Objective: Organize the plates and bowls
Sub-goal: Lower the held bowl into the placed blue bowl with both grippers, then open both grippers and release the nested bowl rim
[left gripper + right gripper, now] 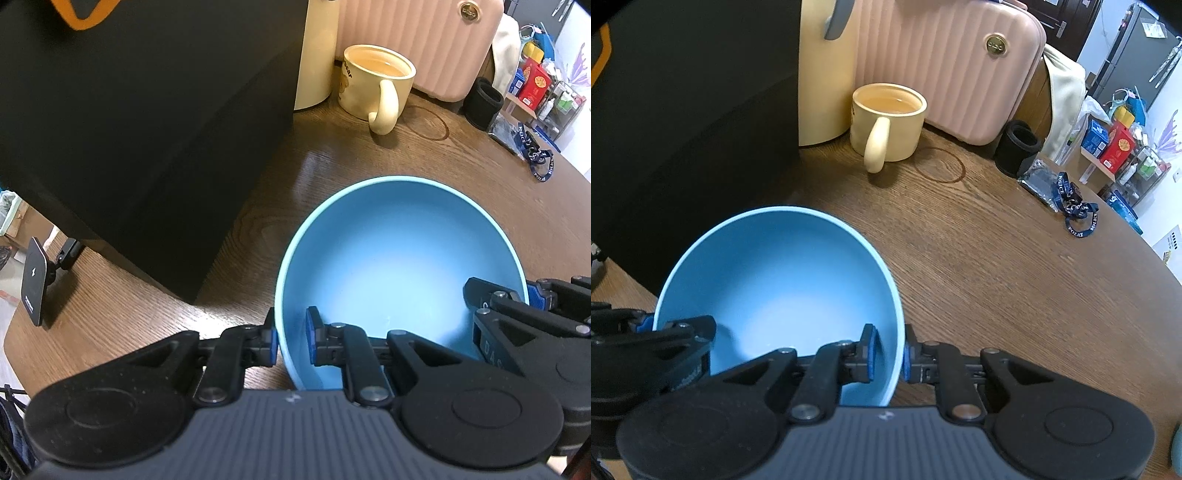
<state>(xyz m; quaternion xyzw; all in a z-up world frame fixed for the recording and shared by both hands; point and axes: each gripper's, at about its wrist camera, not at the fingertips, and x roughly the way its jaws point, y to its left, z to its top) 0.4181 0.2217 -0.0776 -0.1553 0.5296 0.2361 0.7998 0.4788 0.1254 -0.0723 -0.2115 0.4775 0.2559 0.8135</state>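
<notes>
A blue bowl (399, 258) sits on the brown wooden surface (369, 158), empty, in front of a large black box (140, 129). Both tools grip its rim at once. The left hand-held gripper (291, 341) straddles the bowl's left wall, 1 blue pad outside and 1 inside, clamped on the rim. The right hand-held gripper (889, 350) does the same on the bowl's right wall, its 2 pads pinched on the rim; in the left wrist view it shows at the far right edge of the bowl.

Behind the bowl, well apart from it, stands a cream mug (886, 122) holding a light brown drink, its handle turned toward the camera. A dark ring stain (940, 164) marks the wood just beside the mug. A pink ribbed case (945, 66) stands behind the mug, and a blue lanyard (1078, 214) lies toward the surface's right edge.
</notes>
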